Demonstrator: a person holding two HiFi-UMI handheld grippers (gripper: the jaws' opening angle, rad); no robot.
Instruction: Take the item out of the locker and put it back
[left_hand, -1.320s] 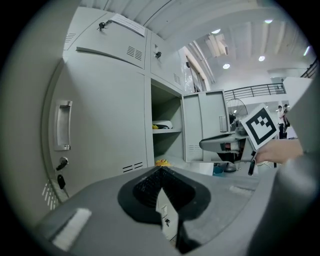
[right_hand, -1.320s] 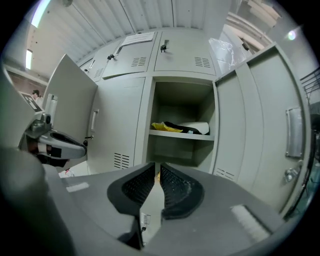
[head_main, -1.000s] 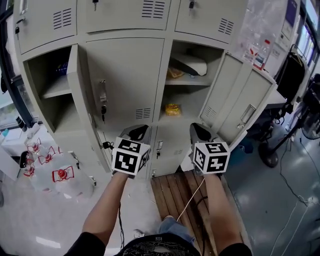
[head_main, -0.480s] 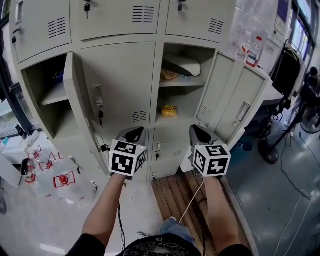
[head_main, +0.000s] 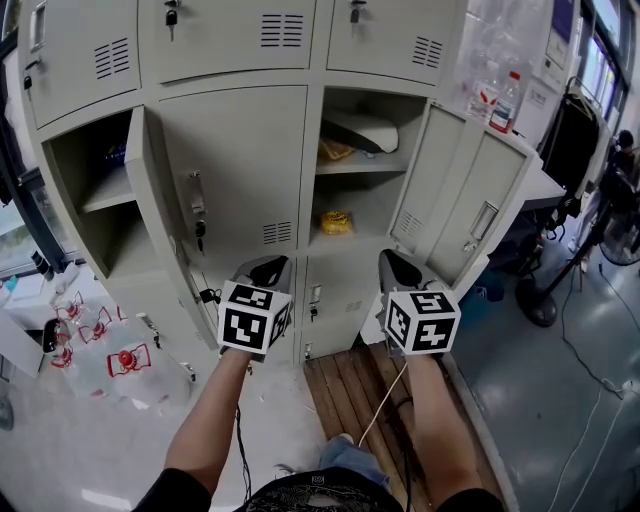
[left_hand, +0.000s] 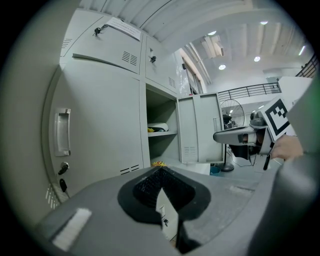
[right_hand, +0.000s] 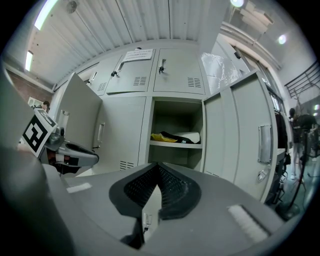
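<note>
Open locker compartment (head_main: 372, 205) with an inner shelf (head_main: 362, 165), door (head_main: 470, 200) swung to the right. On the shelf a white-and-dark item (head_main: 365, 132) lies flat, its long axis running left to right along the shelf, with a yellow piece (head_main: 335, 151) at its left end. Below, on the compartment floor, lies a small yellow packet (head_main: 336, 222), too small for its direction to be made out. The left gripper (head_main: 268, 268) and right gripper (head_main: 398, 262) are held before the lockers, well apart from these items, each with jaws closed together on nothing. The item's rear lies in shadow.
</note>
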